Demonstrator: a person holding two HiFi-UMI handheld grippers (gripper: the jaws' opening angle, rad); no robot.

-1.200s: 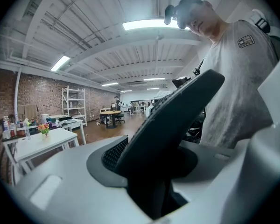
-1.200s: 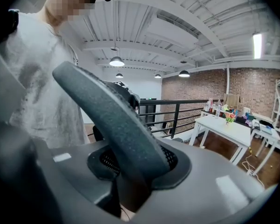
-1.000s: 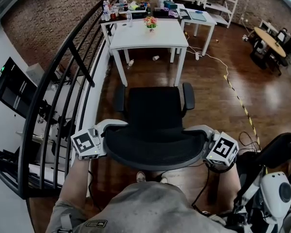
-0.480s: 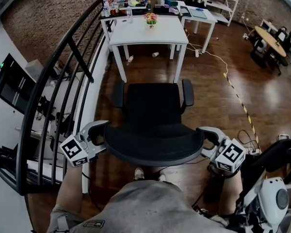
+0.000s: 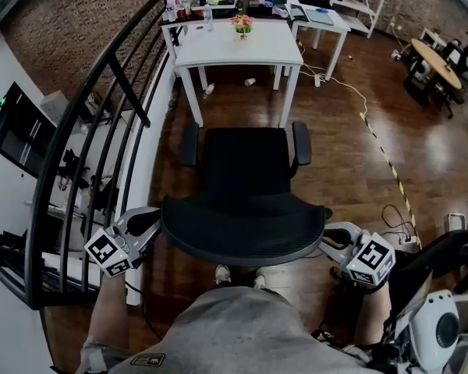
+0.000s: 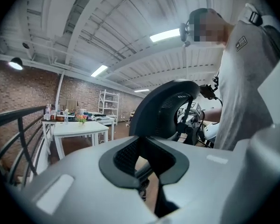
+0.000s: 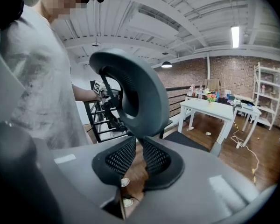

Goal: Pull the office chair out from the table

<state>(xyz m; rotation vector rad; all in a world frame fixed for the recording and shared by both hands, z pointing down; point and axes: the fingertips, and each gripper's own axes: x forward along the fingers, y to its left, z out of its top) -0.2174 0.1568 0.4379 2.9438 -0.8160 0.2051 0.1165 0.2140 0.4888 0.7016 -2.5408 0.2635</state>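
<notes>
Release done. My left gripper (image 5: 151, 223) and right gripper (image 5: 326, 240) now off curved backrest (image 5: 242, 236) of black mesh office chair (image 5: 246, 166), hanging lower beside its rim. Jaws just snapped together, nothing between. Chair stands well clear of white rectangular table (image 5: 230, 47), brown wood floor (image 5: 242, 104) between. Pull looks finished to me.

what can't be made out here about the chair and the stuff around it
- office chair base and wheels: head view, hidden under its seat and backrest.
- bottles beyond the white table: head view, too small to identify.
- shoes: head view, mostly covered by the backrest.
</notes>
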